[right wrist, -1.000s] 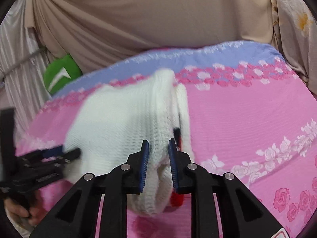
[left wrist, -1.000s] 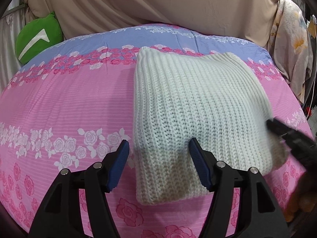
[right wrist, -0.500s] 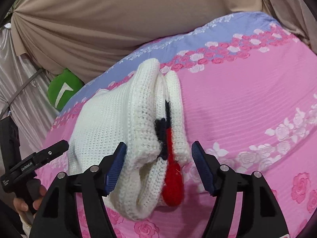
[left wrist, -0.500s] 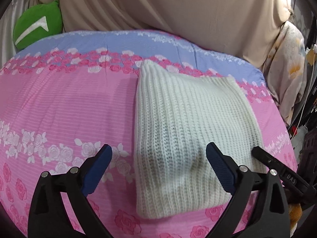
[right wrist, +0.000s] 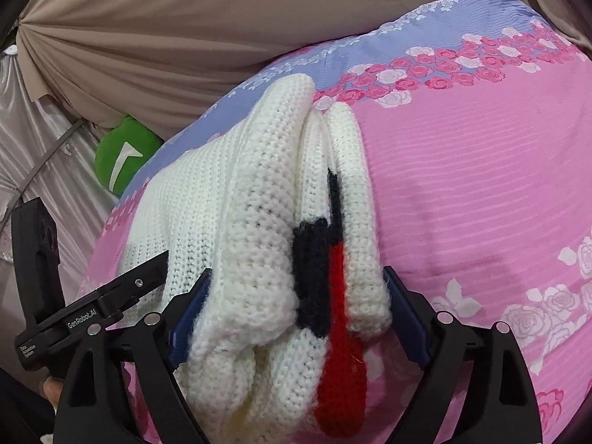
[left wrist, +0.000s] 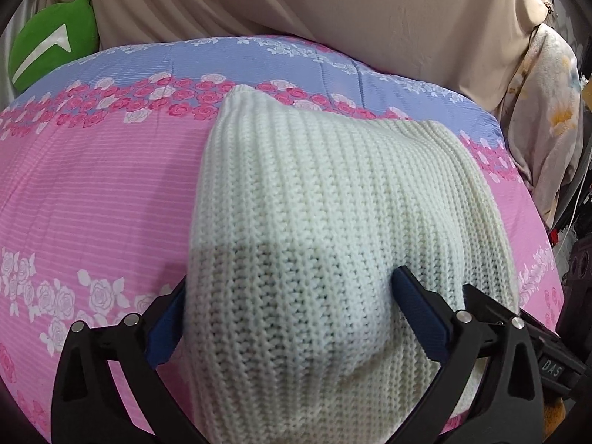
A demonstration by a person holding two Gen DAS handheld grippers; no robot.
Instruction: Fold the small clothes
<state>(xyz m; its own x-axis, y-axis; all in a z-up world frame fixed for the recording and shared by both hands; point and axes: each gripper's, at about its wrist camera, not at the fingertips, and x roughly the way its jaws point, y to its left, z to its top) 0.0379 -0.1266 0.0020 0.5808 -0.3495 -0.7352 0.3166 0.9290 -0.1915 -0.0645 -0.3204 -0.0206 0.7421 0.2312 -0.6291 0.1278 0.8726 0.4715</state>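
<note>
A folded white knit sweater point(left wrist: 318, 222) lies on the pink floral bedspread point(left wrist: 92, 199). My left gripper point(left wrist: 292, 314) is open, its blue pads on either side of the sweater's near left end; the left pad is partly hidden behind the knit. In the right wrist view the sweater point(right wrist: 236, 222) shows stacked layers with a black and red patch point(right wrist: 325, 281) between them. My right gripper point(right wrist: 296, 318) is open, its pads straddling the layered right end. The left gripper point(right wrist: 122, 292) also shows at the left of that view.
A green cushion point(left wrist: 48, 48) sits at the bed's far left corner. A beige curtain point(left wrist: 296, 3) hangs behind the bed. A floral cloth point(left wrist: 544, 111) hangs at the right. The bedspread stretches wide to the left of the sweater.
Both grippers have moved forward onto the sweater's ends. The right gripper opened from shut one second ago. The sweater now sits between both pairs of pads.
</note>
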